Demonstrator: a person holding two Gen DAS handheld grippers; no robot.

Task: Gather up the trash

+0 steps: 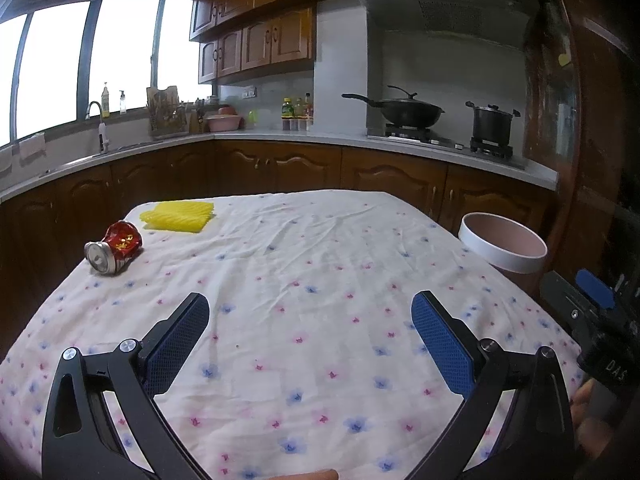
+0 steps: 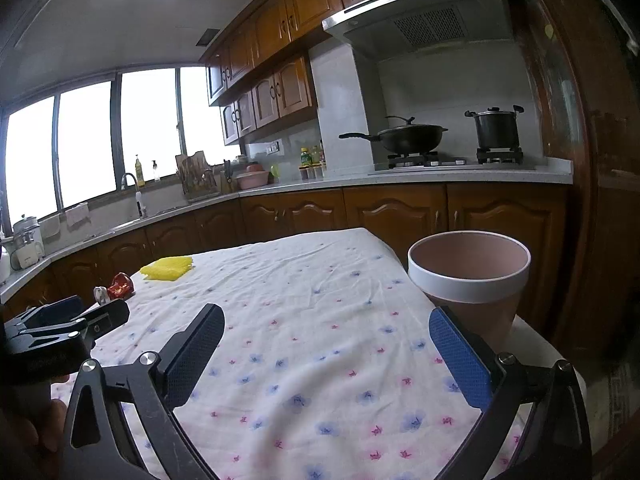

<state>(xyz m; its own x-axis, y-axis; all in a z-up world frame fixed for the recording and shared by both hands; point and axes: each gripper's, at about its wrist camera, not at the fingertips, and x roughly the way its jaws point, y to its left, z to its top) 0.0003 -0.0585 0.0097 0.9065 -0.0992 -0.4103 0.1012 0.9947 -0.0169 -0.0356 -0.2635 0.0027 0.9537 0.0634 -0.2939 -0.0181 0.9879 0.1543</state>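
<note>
Above the tablecloth point(image 1: 320, 248), both grippers point(image 1: 310, 312) point(image 2: 326, 322) hover spread apart, crushed can point(image 1: 114, 250) untouched.

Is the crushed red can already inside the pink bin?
No, the crushed can lies on the tablecloth near the yellow mesh, far from the bin.

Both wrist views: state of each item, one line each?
Left gripper: open, empty, above the tablecloth.
Right gripper: open, empty.
Red can: crushed, lying on its side on the tablecloth.
Yellow foam netting: flat, near the far edge.
Pink bin: upright, open top, beside the table; visible inside looks empty.
Wok: lidded, on the stove.
Pot: lidded, on the stove.
</note>
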